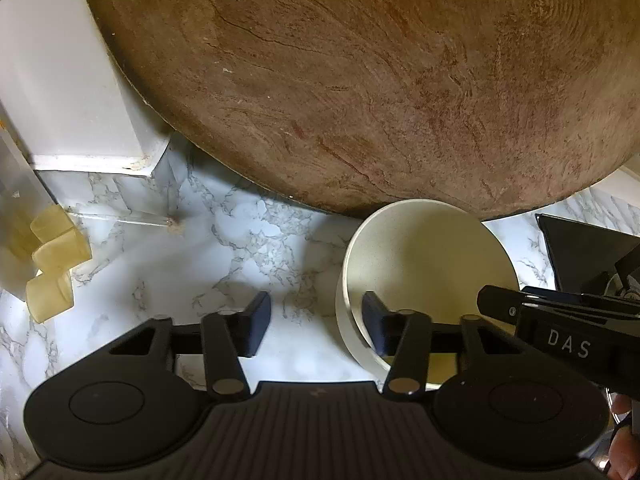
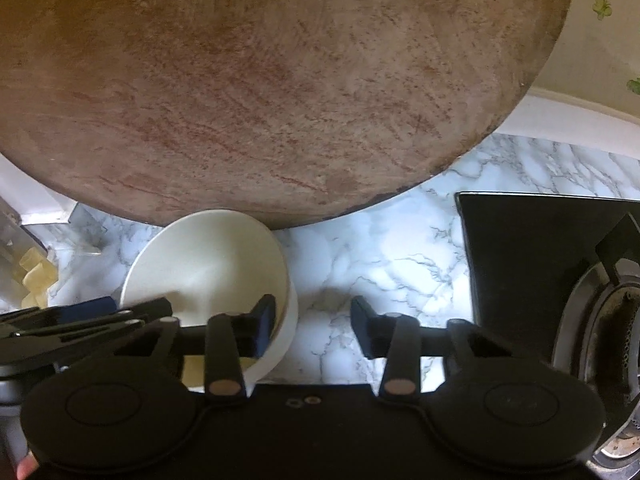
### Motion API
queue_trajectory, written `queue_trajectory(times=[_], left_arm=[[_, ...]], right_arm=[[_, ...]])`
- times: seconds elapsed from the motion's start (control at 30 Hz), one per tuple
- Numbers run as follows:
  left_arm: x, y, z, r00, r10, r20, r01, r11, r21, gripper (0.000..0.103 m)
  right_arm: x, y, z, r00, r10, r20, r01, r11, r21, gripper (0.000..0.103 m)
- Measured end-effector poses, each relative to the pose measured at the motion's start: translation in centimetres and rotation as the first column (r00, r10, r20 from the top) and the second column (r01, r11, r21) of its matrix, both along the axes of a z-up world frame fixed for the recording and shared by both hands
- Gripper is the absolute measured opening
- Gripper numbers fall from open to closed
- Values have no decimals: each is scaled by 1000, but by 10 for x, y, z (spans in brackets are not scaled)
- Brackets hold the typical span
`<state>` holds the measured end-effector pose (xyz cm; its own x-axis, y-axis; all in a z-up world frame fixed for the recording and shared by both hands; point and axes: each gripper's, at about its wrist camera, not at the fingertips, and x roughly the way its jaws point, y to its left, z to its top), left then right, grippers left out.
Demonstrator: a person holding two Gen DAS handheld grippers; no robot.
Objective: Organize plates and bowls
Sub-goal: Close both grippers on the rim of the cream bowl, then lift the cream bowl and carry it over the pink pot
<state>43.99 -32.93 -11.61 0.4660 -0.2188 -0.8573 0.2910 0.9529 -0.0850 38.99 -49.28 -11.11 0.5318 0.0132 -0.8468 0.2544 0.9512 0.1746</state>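
A cream bowl (image 1: 428, 256) stands on the marble counter (image 1: 200, 248), and a second wall below its rim suggests it sits nested in another bowl. My left gripper (image 1: 316, 324) straddles the bowl's left wall, one finger outside and one inside, with a clear gap to the wall. My right gripper (image 2: 314, 328) straddles the right wall of the same bowl (image 2: 208, 256) the same way, its pads also apart from the wall. Each gripper's black body shows at the edge of the other's view.
A large round wooden board (image 1: 360, 80) fills the space behind the bowl and overhangs its far rim. A black stove (image 2: 540, 260) with a burner (image 2: 608, 340) lies to the right. Pale yellow blocks (image 1: 52, 264) and a white ledge (image 1: 80, 100) stand at the left.
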Motion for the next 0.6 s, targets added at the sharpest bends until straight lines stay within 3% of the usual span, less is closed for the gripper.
queue_trajectory(times=[0.13, 0.33, 0.6], left_arm=[[-3, -3, 2, 1000, -15, -6, 15, 1000, -13, 25], [-12, -9, 5, 999, -37, 0, 37, 999, 7, 11], [-26, -10, 9, 999, -52, -6, 52, 998, 29, 10]], right_arm=[[0, 5, 2, 1000, 19, 4, -19, 1000, 5, 28], [-3, 10, 6, 999, 33, 9, -33, 999, 4, 16], [-11, 17, 12, 1000, 26, 0, -26, 1000, -15, 7]])
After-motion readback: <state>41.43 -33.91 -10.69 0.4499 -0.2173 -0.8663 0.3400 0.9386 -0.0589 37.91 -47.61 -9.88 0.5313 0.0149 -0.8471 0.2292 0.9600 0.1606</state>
